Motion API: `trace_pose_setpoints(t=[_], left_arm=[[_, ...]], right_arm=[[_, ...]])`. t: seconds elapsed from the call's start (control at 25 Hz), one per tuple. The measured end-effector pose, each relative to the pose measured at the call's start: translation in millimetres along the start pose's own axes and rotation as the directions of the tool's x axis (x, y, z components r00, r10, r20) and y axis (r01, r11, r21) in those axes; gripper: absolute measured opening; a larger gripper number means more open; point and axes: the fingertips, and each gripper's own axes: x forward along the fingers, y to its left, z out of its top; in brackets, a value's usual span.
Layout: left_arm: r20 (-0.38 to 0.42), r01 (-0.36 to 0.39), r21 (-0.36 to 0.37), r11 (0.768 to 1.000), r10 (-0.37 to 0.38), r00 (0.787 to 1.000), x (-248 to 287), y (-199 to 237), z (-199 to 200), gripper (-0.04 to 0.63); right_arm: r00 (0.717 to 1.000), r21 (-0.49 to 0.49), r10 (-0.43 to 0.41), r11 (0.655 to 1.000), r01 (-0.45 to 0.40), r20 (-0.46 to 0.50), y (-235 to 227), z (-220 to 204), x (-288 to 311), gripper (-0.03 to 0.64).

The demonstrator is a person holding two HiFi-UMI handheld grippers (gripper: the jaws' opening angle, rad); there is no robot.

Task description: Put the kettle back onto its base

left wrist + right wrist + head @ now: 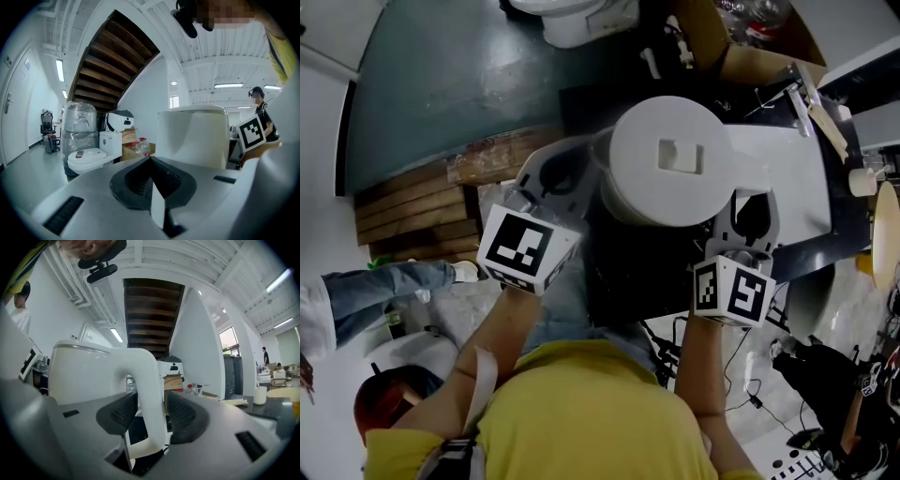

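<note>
The left gripper (151, 174), fingers closed on nothing, sits just beside the white kettle (667, 157), probably to steady it. The right gripper (149, 416) has its fingers clamped on the handle (144, 380) and seems to carry the weight. The kettle hangs clear of the white counter (787, 178), with no base in sight, in a workshop with toilets (89, 158) under a wooden staircase (112, 61).

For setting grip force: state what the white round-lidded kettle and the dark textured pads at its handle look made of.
White kettle: smooth, faintly glossy moulded plastic by its look, with soft highlights and a one-piece curved handle. Dark pads: matte and finely textured, probably rubber.
</note>
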Motion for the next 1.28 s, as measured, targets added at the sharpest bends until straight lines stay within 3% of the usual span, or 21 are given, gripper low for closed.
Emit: trace_pose_setpoints(t=[0.88,1.12,1.28], left_arm=[[0.026,-0.063,0.019,0.998,0.062,0.998,-29,-10,11,0.009],[0.035,-0.056,0.019,0.998,0.056,0.998,-39,-19,14,0.009],[0.034,-0.046,0.019,0.999,0.045,0.998,-44,-30,15,0.009]], right_arm=[[1.0,0.004,0.011,1.0,-0.011,0.006,16,15,-54,0.181],[0.999,0.007,0.043,0.999,-0.043,0.024,27,26,-66,0.062],[0.997,0.014,0.066,0.998,-0.066,0.034,34,32,-74,0.031]])
